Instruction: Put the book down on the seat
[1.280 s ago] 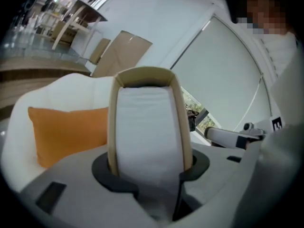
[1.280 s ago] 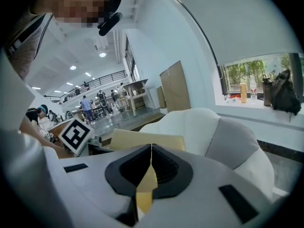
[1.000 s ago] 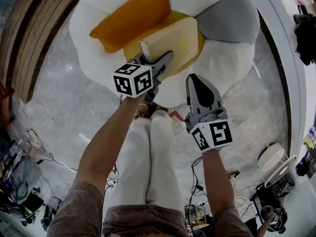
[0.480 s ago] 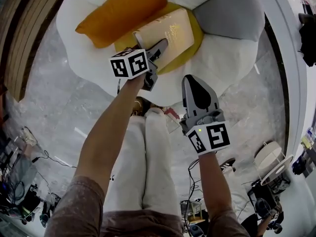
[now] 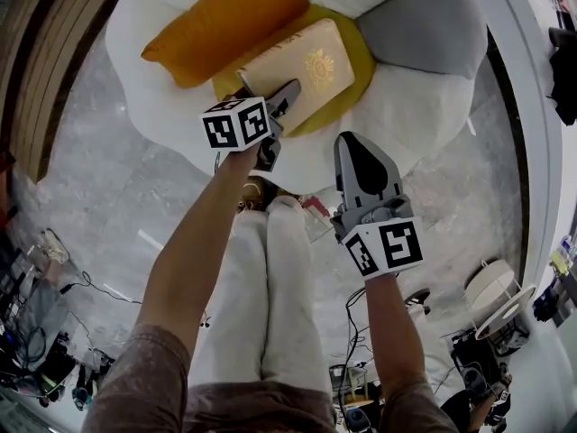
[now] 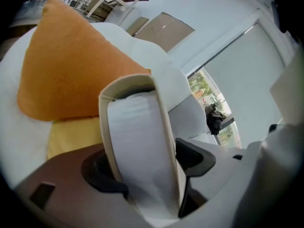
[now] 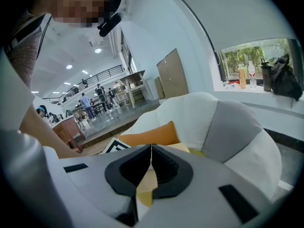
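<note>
Book (image 5: 302, 69) is lying flat, cover up, on the yellow seat cushion (image 5: 358, 50) of the white armchair (image 5: 406, 115). Its far-left edge is close beside the orange pillow (image 5: 225, 21), and the grey pillow (image 5: 424, 25) sits apart on the far right. We judge the put-down as basically done, since the cushion looks to be carrying the book's weight.

Left gripper (image 5: 278, 106) is at the book's near-left end with its jaws opening. The left gripper view shows the page block and cover edge between them, filling most of the gap. We read the pads as easing off, not clamping. The grip was taken at the near end, so the rest of the book could reach over the seat and land flat without the tool touching the pillows.

Right gripper (image 5: 359, 156) has its jaws pressed together on nothing. It hangs near the chair's near rim, right of the book and apart from it. We think it is parked there to keep out of the way, as one tool is enough for this task.

What looks left is to slide the left jaws back toward us off the book without dragging it.
</note>
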Available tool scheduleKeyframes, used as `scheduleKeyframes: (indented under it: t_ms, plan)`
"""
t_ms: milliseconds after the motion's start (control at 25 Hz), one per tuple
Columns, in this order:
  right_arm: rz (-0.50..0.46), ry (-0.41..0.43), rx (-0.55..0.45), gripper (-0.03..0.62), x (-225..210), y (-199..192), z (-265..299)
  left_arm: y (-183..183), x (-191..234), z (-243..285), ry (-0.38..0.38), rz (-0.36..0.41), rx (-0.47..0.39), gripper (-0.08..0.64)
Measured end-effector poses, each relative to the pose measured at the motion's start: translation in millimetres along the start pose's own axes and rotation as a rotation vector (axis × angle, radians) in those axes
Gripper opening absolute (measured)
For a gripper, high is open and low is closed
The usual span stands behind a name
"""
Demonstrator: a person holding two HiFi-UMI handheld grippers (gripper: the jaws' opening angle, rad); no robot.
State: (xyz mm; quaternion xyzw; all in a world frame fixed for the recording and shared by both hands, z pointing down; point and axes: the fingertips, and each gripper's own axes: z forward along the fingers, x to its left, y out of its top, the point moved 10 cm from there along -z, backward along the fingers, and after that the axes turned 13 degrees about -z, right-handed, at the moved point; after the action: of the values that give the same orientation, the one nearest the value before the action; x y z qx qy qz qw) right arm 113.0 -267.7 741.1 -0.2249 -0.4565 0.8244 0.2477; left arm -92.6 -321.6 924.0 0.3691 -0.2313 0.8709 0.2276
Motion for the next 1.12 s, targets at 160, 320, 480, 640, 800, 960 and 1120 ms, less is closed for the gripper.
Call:
scheduleKeyframes:
  t_ms: [160,320,480,640,800,960,1120]
  plan:
    - [-0.001,0.007,-0.007,0.02,2.4,7.5,1.0,1.3,13.9,-12.9,0.109,0.029,-0.018,0.415]
    - [-0.006,0.015,-0.013,0.02,7.3,12.8,3.2,2.8,22.6,-25.2,0.181,0.075,-0.002,0.459]
    - [-0.01,0.018,-0.018,0.02,12.7,19.8,2.3,4.2,21.5,-34.7,0.213,0.105,0.013,0.46]
    - [-0.019,0.018,-0.023,0.02,16.7,32.5,-3.7,7.8,0.0,-41.9,0.192,0.138,0.05,0.454]
    - [-0.018,0.024,-0.021,0.02,22.6,49.7,-17.1,13.9,-40.1,-64.2,0.223,0.248,0.036,0.184]
    - [-0.002,0.039,-0.009,0.02,34.9,71.3,-37.4,19.5,-77.3,-95.2,0.283,0.274,0.009,0.005]
    - [0.006,0.055,0.003,0.02,45.3,104.8,-62.9,27.5,-116.0,-129.8,0.299,0.262,0.025,0.005]
